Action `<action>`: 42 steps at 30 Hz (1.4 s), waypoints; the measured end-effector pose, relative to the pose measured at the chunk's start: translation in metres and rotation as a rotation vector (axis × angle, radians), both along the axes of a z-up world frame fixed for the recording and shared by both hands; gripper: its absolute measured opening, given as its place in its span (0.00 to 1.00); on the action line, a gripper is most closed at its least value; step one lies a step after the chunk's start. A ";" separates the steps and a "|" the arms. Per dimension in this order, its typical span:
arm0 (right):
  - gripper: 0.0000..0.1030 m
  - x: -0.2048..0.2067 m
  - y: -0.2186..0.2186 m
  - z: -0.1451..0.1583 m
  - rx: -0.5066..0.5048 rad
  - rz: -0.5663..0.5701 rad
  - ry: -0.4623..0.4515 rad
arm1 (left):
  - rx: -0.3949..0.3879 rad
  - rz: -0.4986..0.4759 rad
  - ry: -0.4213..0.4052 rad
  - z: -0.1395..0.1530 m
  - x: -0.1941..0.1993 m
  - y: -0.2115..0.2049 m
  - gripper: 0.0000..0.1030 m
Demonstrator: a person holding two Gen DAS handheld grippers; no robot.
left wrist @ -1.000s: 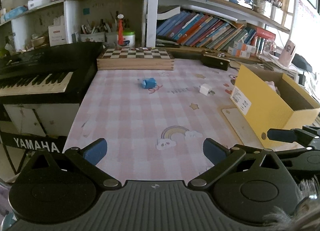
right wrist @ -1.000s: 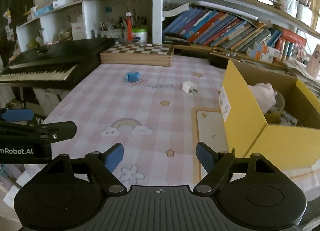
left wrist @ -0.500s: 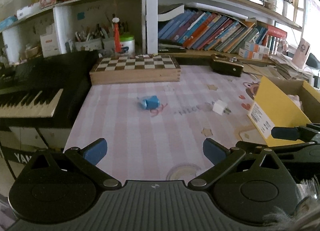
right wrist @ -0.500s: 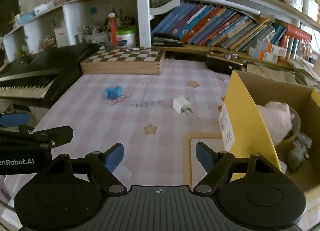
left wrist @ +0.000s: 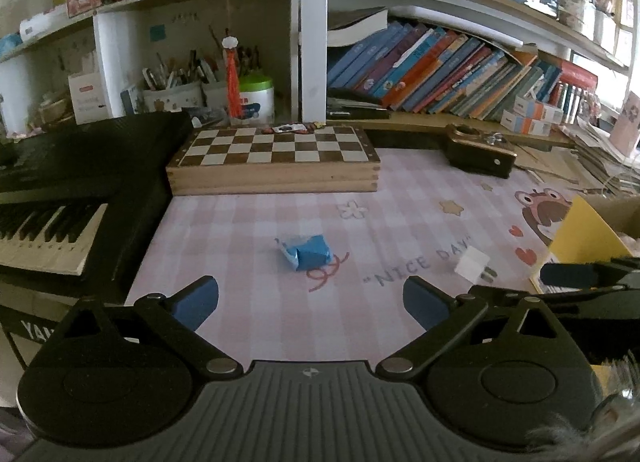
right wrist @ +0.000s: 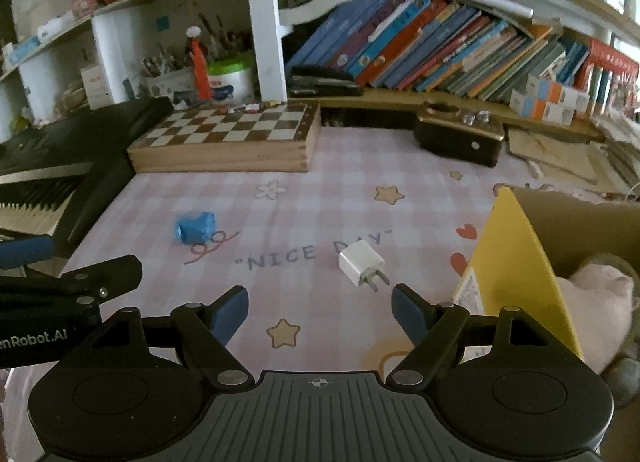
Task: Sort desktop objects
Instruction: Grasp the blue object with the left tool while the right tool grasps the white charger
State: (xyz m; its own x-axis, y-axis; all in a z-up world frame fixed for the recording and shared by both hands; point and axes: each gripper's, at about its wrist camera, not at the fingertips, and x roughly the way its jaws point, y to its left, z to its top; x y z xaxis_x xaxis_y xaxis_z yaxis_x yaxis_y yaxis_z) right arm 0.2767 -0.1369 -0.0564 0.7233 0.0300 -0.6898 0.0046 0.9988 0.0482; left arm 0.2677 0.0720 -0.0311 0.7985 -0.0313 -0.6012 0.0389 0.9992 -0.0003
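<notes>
Left tool (left wrist: pixel 311 304): jaws spread, nothing between them, held above the near part of the desk (left wrist: pixel 248 221). Right tool (right wrist: pixel 320 312): jaws spread, empty. A blue crumpled wrapper (left wrist: pixel 307 252) lies on the pink checked mat, just beyond the left tool. A white charger plug (right wrist: pixel 362 266) lies to its right, just beyond the right tool, prongs toward the near side. A yellow cardboard box (right wrist: pixel 516 262) stands at the right edge. A chessboard (left wrist: pixel 274 163) sits at the far side, a keyboard (left wrist: pixel 52 217) on the left.
</notes>
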 end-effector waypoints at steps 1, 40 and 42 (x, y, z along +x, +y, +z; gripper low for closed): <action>0.77 0.004 0.000 -0.002 0.001 -0.003 0.006 | -0.003 0.002 0.003 -0.002 0.005 0.001 0.97; 0.35 0.080 -0.026 -0.052 -0.007 -0.066 0.112 | 0.001 0.035 0.157 -0.069 0.126 0.002 0.37; 0.35 0.079 -0.026 -0.051 0.003 -0.063 0.114 | -0.003 0.034 0.147 -0.066 0.123 0.003 0.36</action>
State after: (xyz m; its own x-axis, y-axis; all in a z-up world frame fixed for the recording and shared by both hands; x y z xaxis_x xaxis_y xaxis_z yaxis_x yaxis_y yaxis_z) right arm 0.3555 -0.1627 -0.1078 0.6410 -0.0103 -0.7675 0.0726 0.9962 0.0472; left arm 0.3912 0.0755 -0.0972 0.7025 -0.0080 -0.7116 0.0048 1.0000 -0.0065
